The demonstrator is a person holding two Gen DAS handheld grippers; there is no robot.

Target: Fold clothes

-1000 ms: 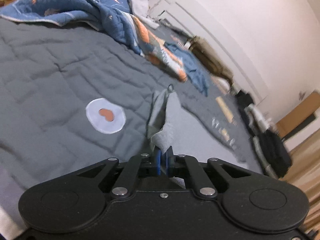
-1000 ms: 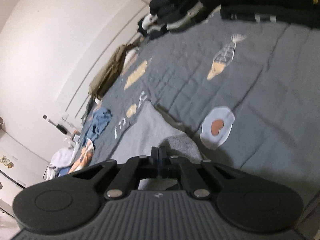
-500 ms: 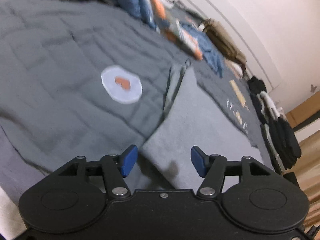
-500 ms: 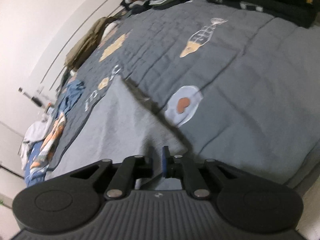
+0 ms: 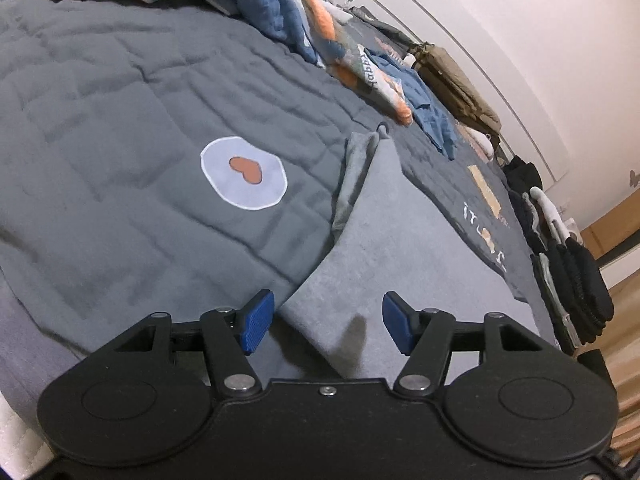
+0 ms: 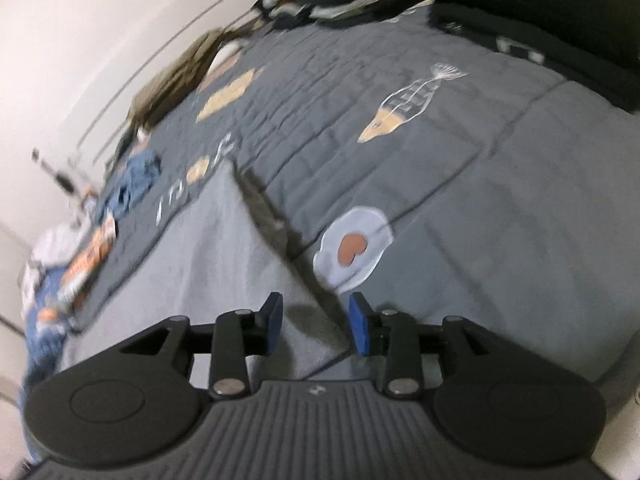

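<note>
Currently nothing is being gripped: the left hand-held gripper (image 5: 327, 322) is being held wide apart, the right hand-held gripper (image 6: 315, 323) narrower but parted. The grey cloth (image 5: 394, 248) is lying flat on the bed (image 5: 120, 112), a near corner sitting between each gripper's pads.

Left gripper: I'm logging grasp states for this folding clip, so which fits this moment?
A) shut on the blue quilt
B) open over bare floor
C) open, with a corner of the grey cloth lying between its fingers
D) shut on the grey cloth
C: the left gripper has its blue pads spread apart, and the grey cloth lies flat on the bedspread, ungripped.
</note>
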